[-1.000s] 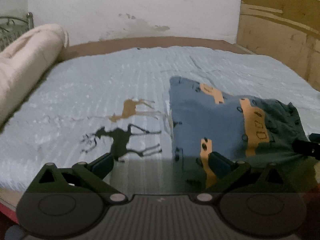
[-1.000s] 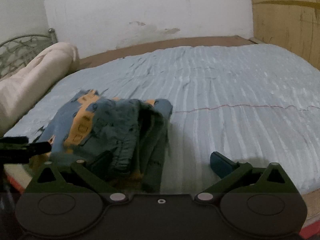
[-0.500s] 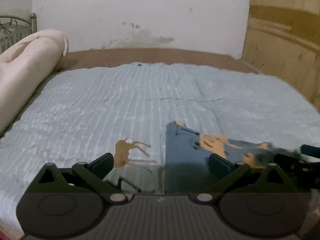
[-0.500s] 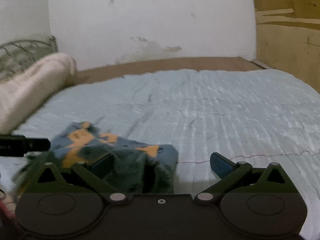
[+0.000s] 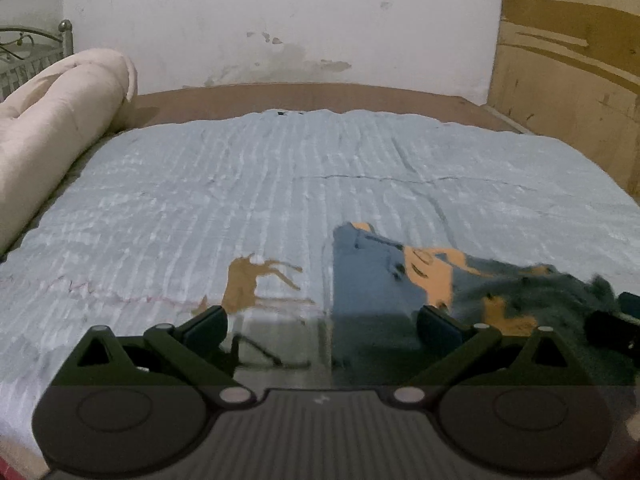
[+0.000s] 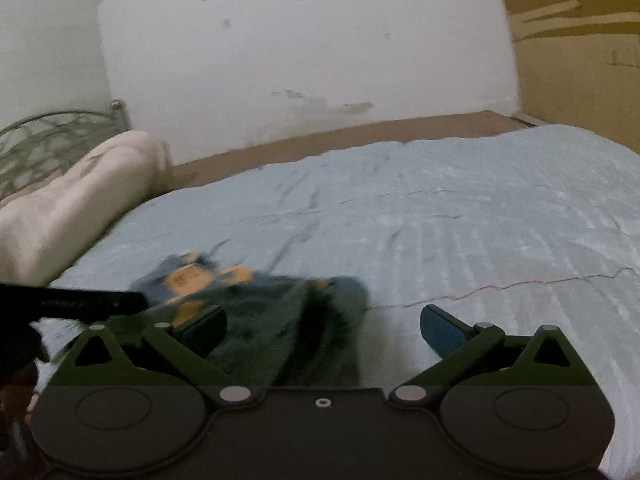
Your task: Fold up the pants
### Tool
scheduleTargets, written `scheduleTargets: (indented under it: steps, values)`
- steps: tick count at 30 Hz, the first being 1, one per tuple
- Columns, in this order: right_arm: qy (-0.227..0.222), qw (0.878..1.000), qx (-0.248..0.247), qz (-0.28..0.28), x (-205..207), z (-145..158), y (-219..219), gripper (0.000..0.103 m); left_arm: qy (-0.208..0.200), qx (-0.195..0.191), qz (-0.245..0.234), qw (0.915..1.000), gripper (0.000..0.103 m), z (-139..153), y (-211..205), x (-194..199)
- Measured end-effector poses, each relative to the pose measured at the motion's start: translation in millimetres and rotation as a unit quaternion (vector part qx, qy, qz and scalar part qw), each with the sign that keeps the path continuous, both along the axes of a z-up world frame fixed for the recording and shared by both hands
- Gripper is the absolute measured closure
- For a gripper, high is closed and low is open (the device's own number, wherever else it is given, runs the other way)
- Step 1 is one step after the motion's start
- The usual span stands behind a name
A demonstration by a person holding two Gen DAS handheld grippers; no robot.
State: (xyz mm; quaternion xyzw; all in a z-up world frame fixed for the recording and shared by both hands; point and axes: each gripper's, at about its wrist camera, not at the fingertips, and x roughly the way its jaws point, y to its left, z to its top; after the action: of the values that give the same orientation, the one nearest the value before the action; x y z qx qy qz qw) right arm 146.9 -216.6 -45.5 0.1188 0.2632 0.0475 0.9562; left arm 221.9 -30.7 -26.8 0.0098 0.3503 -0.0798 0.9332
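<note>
Both grippers' fingers spread apart, empty, pants blurred, near edge hidden

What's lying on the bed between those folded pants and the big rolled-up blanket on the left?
Only light blue bedspread with a brown deer print on it separates the pants from the rolled blanket, seen in the left wrist view.

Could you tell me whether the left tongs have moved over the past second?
Yes: the left tongs drew back and tilted up; the deer print sits lower in view.
</note>
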Motion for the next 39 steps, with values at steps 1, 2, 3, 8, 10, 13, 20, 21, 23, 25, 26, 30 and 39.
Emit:
scheduleTargets:
  steps: [1,2,3,8,10,13,20,21,23,25,26,30,39]
  values:
    - [0.005,1.0,0.0,0.008,-5,0,2,0.001,0.003,-0.002,-0.002,1.0,0.001,0,1,-6]
    - [0.012,1.0,0.001,0.012,-9,-2,4,0.001,0.007,-0.002,-0.003,1.0,0.001,-2,2,-11]
    - [0.02,1.0,0.001,0.015,-14,-4,5,0.001,0.013,0.0,-0.002,0.9999,0.001,-4,3,-16]
    - [0.026,1.0,0.002,0.011,-39,-14,3,0.001,0.011,0.005,0.014,0.9998,0.001,-14,9,-45]
    - [0.024,1.0,-0.004,0.012,-47,-11,4,0.001,0.01,0.005,0.016,0.9998,0.001,-12,10,-53]
    - [0.026,1.0,-0.009,0.01,-54,-9,4,0.001,0.01,0.01,0.017,0.9998,0.001,-8,13,-60]
    - [0.025,1.0,0.003,0.005,-68,1,0,0.001,0.006,0.017,0.014,0.9997,0.001,0,14,-75]
    - [0.025,1.0,0.003,0.006,-70,2,0,0.001,0.007,0.016,0.013,0.9998,0.001,1,14,-76]
    - [0.023,1.0,0.006,0.009,-73,5,0,0.001,0.006,0.013,0.011,0.9998,0.001,4,15,-79]
    - [0.017,1.0,0.013,0.017,-72,9,-1,0.001,0.004,0.005,0.006,1.0,0.001,7,16,-78]
    - [0.012,1.0,0.016,0.025,-69,11,-2,0.001,0.004,0.001,0.003,1.0,0.001,9,16,-74]
    - [0.005,0.999,0.032,0.041,-37,16,-12,0.001,0.011,-0.011,-0.007,0.9999,0.001,9,15,-48]
    - [0.062,0.985,0.145,0.072,42,-16,-42,0.013,0.062,-0.048,-0.059,0.9952,0.004,-7,26,-7]
